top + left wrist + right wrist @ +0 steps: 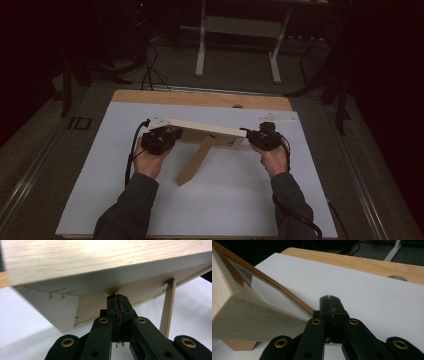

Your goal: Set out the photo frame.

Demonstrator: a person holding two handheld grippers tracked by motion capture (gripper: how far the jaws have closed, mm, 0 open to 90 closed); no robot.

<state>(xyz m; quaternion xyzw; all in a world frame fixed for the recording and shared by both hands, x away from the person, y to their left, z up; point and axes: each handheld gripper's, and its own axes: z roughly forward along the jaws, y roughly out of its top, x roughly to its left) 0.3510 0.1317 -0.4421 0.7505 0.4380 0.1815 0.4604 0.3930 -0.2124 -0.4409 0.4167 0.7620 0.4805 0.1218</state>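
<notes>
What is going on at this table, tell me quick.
A person with a gripper in each hand is working on a wooden frame with a stand leg on the white table. The left gripper and right gripper sit at the frame's two ends, both with jaws shut, pushing or steadying rather than clamping it.

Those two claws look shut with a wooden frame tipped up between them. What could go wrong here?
1. Both the left gripper and right gripper have jaws shut on nothing, beside the frame rather than clamped on it, so it could slip.
2. The frame is tilted, leaning on one thin strut; a nudge might fold it and drop the frame onto the white sheet.
</notes>
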